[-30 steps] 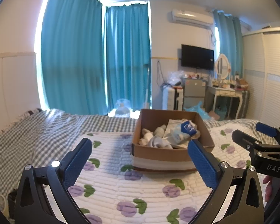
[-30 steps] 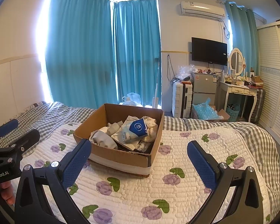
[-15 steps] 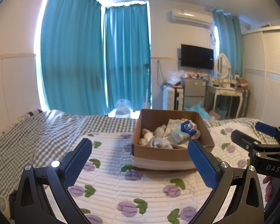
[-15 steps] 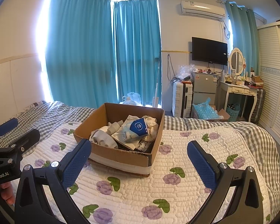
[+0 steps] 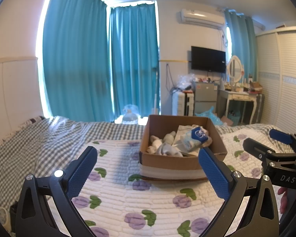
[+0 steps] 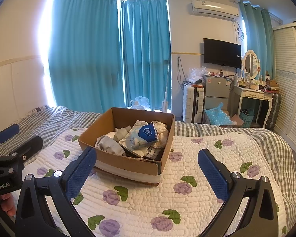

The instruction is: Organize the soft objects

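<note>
On bed [image 5: 116,193], atop white quilt with purple flowers — cardboard box [image 5: 173,161] sits open, holding socks [image 5: 159,144], pale cloth [image 6: 110,145] and blue-white tissue pack [image 6: 144,136] heaped inside. Left claw [image 5: 148,169] spread wide, nothing between fingers, hovering short of box, box ahead slightly right. Right claw [image 6: 147,171] likewise wide open and empty — box ahead, slightly left. Teal curtains [image 6: 108,59] behind.
</note>
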A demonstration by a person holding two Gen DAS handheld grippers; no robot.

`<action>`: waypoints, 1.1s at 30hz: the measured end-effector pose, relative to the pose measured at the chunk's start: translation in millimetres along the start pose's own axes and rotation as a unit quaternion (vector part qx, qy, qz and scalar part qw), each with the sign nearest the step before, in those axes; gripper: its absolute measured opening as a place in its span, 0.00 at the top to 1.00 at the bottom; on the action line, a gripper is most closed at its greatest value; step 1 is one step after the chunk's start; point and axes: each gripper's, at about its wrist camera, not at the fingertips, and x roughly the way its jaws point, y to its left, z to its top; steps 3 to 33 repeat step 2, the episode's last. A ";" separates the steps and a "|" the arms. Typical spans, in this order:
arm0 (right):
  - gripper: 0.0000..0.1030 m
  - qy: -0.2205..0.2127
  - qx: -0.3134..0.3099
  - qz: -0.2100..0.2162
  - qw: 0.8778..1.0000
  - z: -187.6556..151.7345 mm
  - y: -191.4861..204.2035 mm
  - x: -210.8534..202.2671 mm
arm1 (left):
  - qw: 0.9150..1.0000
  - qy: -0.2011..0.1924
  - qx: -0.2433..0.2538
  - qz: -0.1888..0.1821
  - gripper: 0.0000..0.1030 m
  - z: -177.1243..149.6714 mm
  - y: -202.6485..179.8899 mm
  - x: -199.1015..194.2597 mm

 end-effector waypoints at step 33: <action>0.00 0.000 -0.001 0.000 1.000 -0.1 0.0 0.0 | 1.000 -0.002 0.002 0.003 0.00 0.0 0.0 -1.1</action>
